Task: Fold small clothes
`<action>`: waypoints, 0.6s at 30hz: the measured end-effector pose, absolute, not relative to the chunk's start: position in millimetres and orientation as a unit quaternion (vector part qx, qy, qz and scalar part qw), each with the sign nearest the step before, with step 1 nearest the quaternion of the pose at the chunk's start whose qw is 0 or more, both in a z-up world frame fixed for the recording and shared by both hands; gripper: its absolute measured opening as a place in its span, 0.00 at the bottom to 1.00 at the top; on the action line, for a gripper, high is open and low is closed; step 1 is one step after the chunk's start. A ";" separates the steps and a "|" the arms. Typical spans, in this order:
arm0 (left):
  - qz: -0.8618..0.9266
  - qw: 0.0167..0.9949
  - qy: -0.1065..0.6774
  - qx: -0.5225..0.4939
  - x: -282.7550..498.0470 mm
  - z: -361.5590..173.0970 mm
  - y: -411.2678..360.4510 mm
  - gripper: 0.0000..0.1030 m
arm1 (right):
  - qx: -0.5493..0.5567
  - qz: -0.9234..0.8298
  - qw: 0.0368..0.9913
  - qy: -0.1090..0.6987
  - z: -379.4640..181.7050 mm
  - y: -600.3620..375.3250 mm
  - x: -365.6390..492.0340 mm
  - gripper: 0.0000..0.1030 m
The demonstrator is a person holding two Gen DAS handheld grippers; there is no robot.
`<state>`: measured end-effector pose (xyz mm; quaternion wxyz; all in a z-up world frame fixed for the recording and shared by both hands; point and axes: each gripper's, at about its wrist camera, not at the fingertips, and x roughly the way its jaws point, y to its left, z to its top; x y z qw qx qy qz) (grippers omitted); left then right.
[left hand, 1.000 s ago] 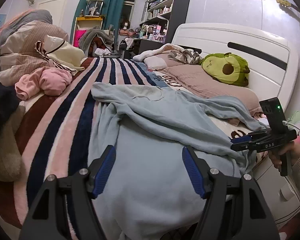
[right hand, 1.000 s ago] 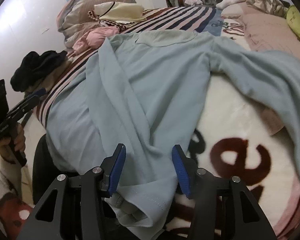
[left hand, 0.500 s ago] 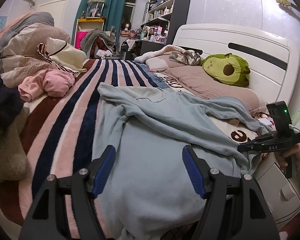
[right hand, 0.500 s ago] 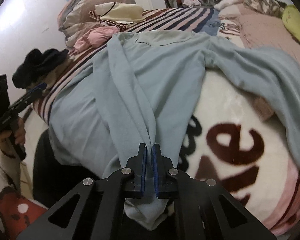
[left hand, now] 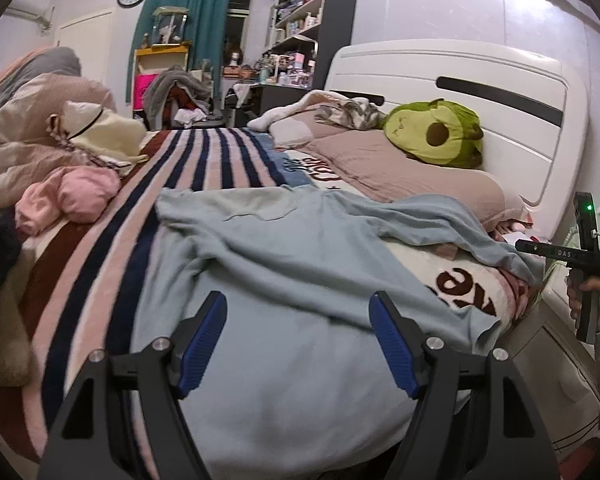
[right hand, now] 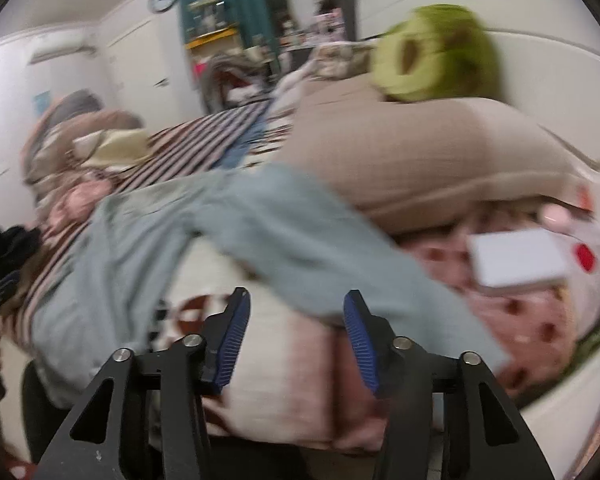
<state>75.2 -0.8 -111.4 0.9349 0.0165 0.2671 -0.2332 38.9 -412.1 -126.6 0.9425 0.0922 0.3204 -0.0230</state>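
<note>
The left gripper [left hand: 296, 340] hangs with its jaws spreading apart, pinching nothing, right above the near hem of the light blue shirt [left hand: 284, 272], which lies spread across the striped blanket [left hand: 204, 160] ahead of it. The right gripper [right hand: 296, 340] is also opening with nothing pressed between its blue pads [right hand: 234, 340]; one sleeve [right hand: 324, 256] of the shirt runs across just beyond its fingertips. Farther ahead lie a beige pillow [right hand: 428, 152] and a green avocado plush [right hand: 432, 52].
</note>
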 end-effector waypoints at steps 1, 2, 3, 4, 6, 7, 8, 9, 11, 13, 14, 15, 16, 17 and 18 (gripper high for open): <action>-0.235 0.934 0.267 0.018 76.1 -110.9 -6.2 0.68 | 0.096 -0.031 0.942 0.320 -128.6 -420.1 36.1 0.48; -0.239 0.933 0.268 0.019 77.5 -110.6 -11.5 0.68 | 0.100 -0.039 0.942 0.319 -130.7 -428.1 33.7 0.50; -0.242 0.932 0.268 0.020 79.1 -110.1 -17.4 0.68 | 0.104 -0.046 0.941 0.319 -133.0 -435.5 31.2 0.50; -0.244 0.932 0.268 0.021 80.0 -109.7 -22.8 0.68 | 0.109 -0.053 0.940 0.318 -135.3 -443.5 27.1 0.52; -0.249 0.930 0.269 0.025 81.8 -109.0 -34.9 0.68 | 0.115 -0.059 0.940 0.316 -139.6 -455.8 23.7 0.54; -0.251 0.929 0.270 0.027 82.1 -109.0 -39.8 0.68 | 0.117 -0.060 0.940 0.315 -140.3 -459.7 22.9 0.56; -0.254 0.928 0.271 0.029 82.3 -109.1 -44.7 0.68 | 0.118 -0.062 0.940 0.314 -141.9 -464.7 22.2 0.61; -0.256 0.927 0.271 0.031 82.2 -109.2 -48.6 0.68 | 0.119 -0.064 0.940 0.312 -142.6 -468.9 21.6 0.64; -0.259 0.926 0.272 0.037 81.7 -109.7 -56.1 0.68 | 0.118 -0.067 0.940 0.311 -142.9 -476.1 19.8 0.67; -0.259 0.925 0.273 0.043 81.1 -110.3 -61.0 0.68 | 0.122 -0.070 0.939 0.315 -144.0 -485.8 19.3 0.67; -0.259 0.925 0.274 0.045 81.1 -110.7 -63.9 0.68 | 0.126 -0.071 0.937 0.319 -145.7 -489.9 20.0 0.67; -0.259 0.925 0.275 0.045 81.2 -110.7 -65.7 0.68 | 0.134 -0.072 0.933 0.325 -148.4 -495.0 21.3 0.67; -0.259 0.925 0.276 0.045 81.2 -110.7 -66.7 0.68 | 0.139 -0.072 0.931 0.329 -150.3 -498.3 21.6 0.67; -0.260 0.924 0.276 0.047 81.4 -110.7 -68.9 0.68 | 0.143 -0.069 0.929 0.334 -153.0 -500.6 22.6 0.67; -0.260 0.924 0.276 0.048 81.5 -110.5 -70.5 0.68 | 0.145 -0.064 0.927 0.340 -156.2 -501.7 23.6 0.67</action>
